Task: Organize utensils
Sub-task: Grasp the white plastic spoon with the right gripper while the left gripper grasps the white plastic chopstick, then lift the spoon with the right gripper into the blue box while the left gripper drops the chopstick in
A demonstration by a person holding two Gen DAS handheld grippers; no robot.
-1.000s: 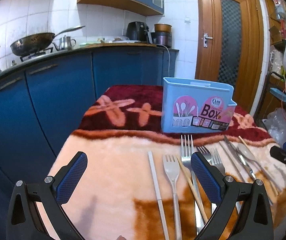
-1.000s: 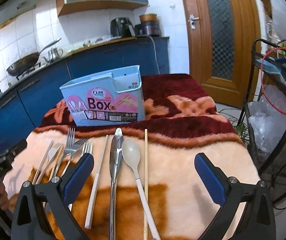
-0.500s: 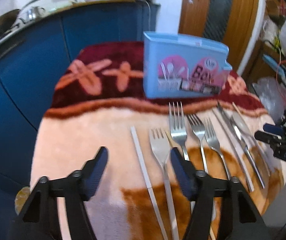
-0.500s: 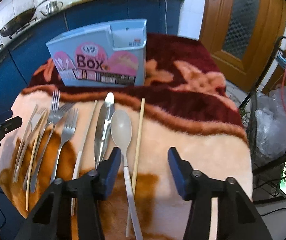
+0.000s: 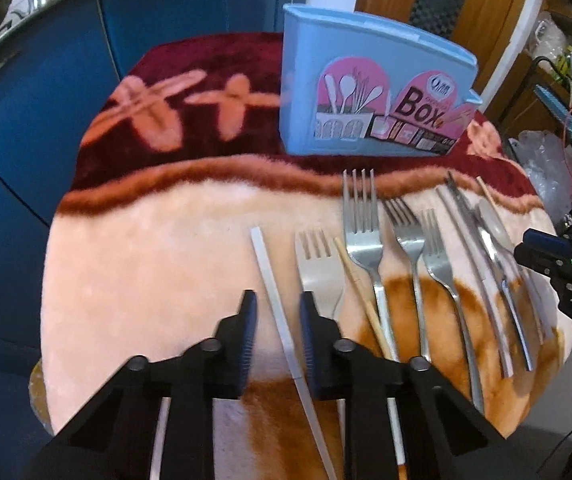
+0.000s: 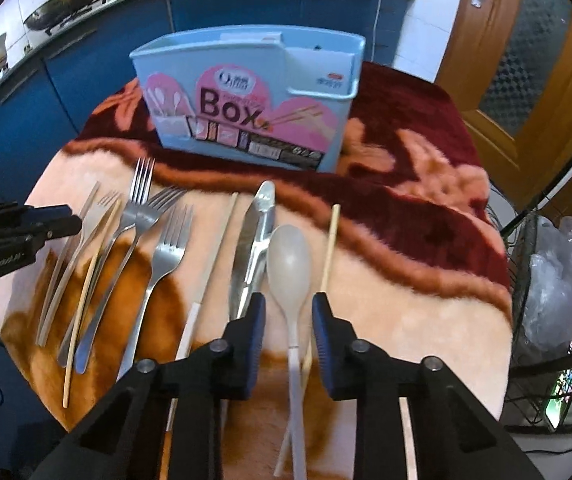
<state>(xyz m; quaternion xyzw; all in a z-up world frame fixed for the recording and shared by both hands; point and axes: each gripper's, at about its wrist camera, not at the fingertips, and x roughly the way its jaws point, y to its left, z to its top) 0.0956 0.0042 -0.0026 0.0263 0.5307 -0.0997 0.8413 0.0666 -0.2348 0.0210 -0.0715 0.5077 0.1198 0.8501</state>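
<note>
1. Left wrist view: forks, chopsticks, a knife and a spoon lie side by side on the plush peach-and-maroon blanket point(image 5: 146, 280), handles toward the person, apparently fanned out so each can be picked singly. The tall light-blue plastic utensil box point(image 5: 374, 92) stands upright behind them, seemingly their destination. The left gripper point(image 5: 274, 340) is closing around the flat white chopstick point(image 5: 270, 280), which runs between its blue pads; the pads do not yet press on it.

2. Right wrist view: the right gripper point(image 6: 286, 332) is closing over the pale translucent plastic spoon point(image 6: 288, 264), whose slim handle passes between the jaws beside a thin bamboo chopstick point(image 6: 328, 256). A gap remains either side, so nothing is gripped. The box sits well beyond.
</note>
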